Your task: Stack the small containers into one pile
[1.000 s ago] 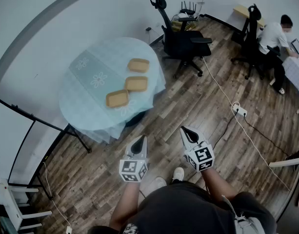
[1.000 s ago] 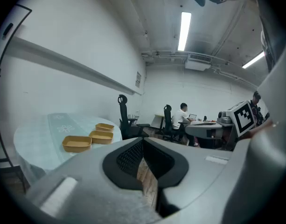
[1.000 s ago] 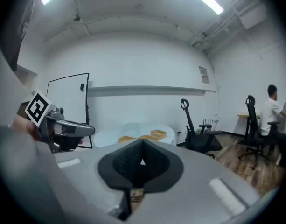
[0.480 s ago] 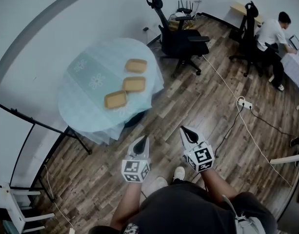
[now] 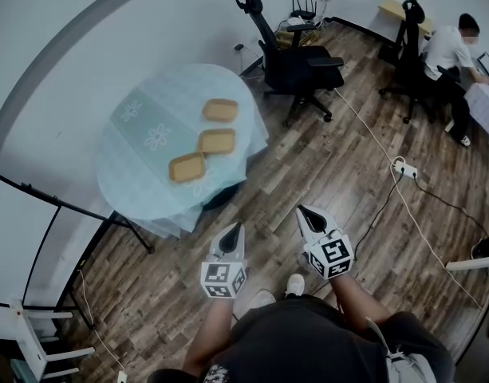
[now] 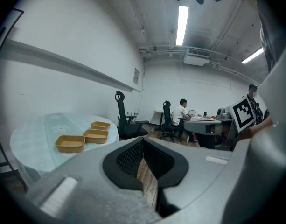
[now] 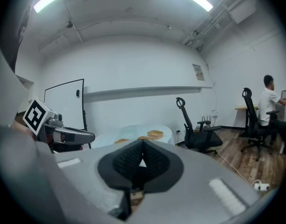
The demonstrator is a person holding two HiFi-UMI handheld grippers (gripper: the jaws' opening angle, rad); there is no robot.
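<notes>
Three tan shallow containers lie apart in a row on a round table [image 5: 132, 174] with a pale blue cloth: the far one [image 5: 219, 110], the middle one [image 5: 217, 141] and the near one [image 5: 187, 167]. My left gripper [image 5: 234, 227] and right gripper [image 5: 301, 211] hang side by side over the wooden floor, well short of the table, both shut and empty. The left gripper view has the near [image 6: 70, 143], middle [image 6: 96, 136] and far [image 6: 101, 125] containers at the left, beyond the left gripper [image 6: 143, 140]. The right gripper [image 7: 143, 141] points at the table, with one container [image 7: 155, 134] visible above it.
A black office chair [image 5: 296, 58] stands right of the table. A person [image 5: 450, 45] sits at a desk at the far right beside another chair. A power strip [image 5: 405, 168] and its cable cross the floor. A black stand [image 5: 69, 206] and a white chair [image 5: 29, 345] are at the left.
The whole scene has shifted a little in the head view as the person moves. Both grippers remain shut and empty in front of the body.
</notes>
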